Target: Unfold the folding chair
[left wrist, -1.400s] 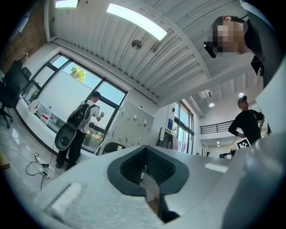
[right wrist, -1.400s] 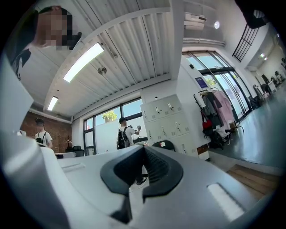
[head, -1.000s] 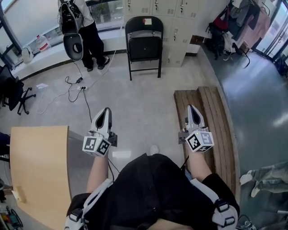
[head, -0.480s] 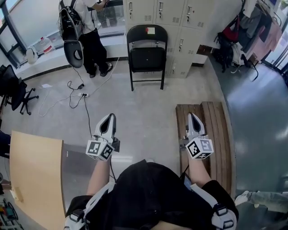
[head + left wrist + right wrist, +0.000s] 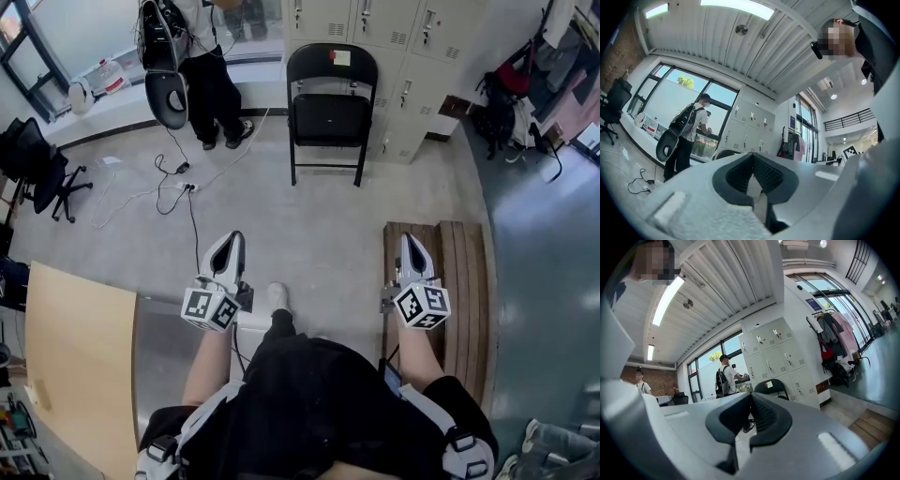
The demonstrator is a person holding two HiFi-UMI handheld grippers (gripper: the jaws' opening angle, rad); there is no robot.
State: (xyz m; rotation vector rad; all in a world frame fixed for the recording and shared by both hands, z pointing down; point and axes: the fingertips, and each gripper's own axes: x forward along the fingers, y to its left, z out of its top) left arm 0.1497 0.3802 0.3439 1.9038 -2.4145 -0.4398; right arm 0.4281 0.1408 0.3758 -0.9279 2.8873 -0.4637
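The black folding chair [image 5: 329, 111] stands folded against the pale lockers [image 5: 375, 21] at the far side of the room, with a small sticker on its backrest. It also shows in the right gripper view, just above the jaws, as a dark chair [image 5: 771, 387]. My left gripper [image 5: 228, 246] and right gripper [image 5: 411, 246] are held side by side in front of me, both pointing toward the chair and still well short of it. Both are shut with nothing between the jaws, as the left gripper [image 5: 753, 162] and right gripper [image 5: 750, 402] show in their own views.
A slatted wooden bench [image 5: 461, 281] lies under and right of my right gripper. A person with a backpack [image 5: 199, 56] stands left of the chair, with cables [image 5: 178, 187] on the floor nearby. An office chair [image 5: 39, 169] and a tan table [image 5: 80, 356] are at left, hanging clothes [image 5: 511, 98] at right.
I have walked toward the chair: it sits lower and larger in the head view. Both grippers came forward with me, still shut. A foot now shows between them.
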